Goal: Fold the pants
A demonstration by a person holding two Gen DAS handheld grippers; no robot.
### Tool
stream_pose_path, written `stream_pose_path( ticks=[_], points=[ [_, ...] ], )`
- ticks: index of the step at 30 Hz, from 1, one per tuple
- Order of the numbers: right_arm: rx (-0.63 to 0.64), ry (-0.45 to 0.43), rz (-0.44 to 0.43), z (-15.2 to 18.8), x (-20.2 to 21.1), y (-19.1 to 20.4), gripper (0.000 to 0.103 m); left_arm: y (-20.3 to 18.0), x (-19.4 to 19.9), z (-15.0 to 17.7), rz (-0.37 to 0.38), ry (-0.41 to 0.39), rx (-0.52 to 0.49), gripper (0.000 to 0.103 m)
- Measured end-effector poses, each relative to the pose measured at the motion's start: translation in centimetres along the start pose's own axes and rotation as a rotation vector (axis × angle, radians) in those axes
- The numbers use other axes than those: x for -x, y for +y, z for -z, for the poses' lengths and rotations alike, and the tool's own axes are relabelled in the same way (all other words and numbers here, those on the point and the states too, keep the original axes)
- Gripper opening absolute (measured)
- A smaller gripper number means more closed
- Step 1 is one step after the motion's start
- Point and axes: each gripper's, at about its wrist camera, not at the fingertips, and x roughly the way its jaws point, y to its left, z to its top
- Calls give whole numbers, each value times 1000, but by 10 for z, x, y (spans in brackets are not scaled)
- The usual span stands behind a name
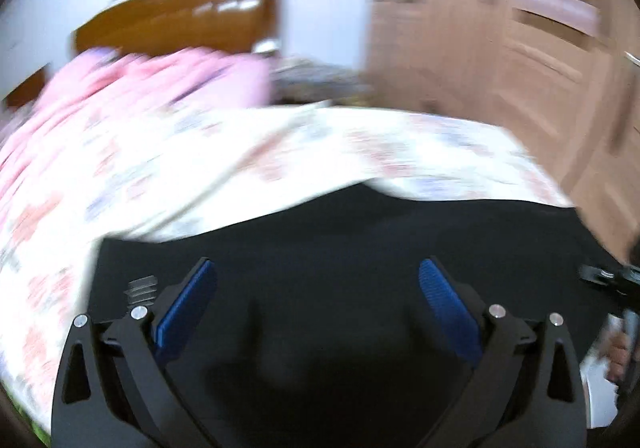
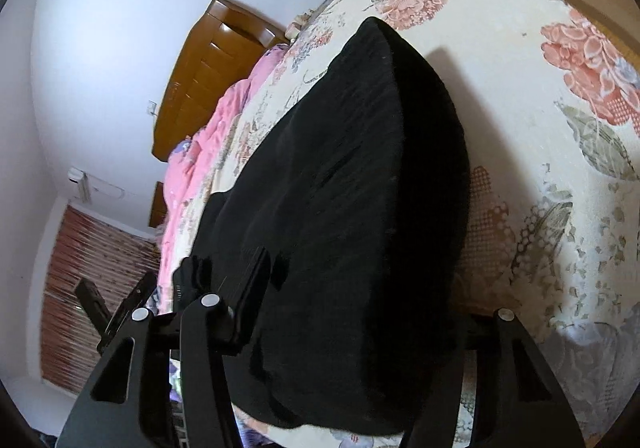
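Black pants lie spread on a floral bedspread. The left wrist view is motion-blurred. My left gripper is open just above the pants, its blue pads wide apart and empty. In the right wrist view the pants form a thick folded mass on the bedspread. My right gripper stands wide with the fabric bulging between its fingers; the right finger is hidden behind the cloth, so its grip is unclear.
A pink quilt lies at the head of the bed by a wooden headboard. A wooden wardrobe stands on the right. The other gripper's frame shows at the lower left.
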Motion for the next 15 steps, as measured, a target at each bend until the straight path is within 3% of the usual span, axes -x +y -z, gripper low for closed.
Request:
stream_pose_path(
  ticks=[2,6,9,13,15],
  points=[
    [-13,-27,15,-2,-1,-2,45,21,-9,8,-84,39,-24,101],
    [-65,-72,0,1,4,-10,38,31,-44,38,-166,159,-75,102],
    [-33,-122,-10,0,12,7,37,40,-43,48,-132,118,-17,102],
    [161,-187,10,-6,20,73,37,43,-34,51,-132,110,-23,102],
    [361,-201,12,-4,14,138,37,50,-21,48,-110,71,5,101]
  ],
)
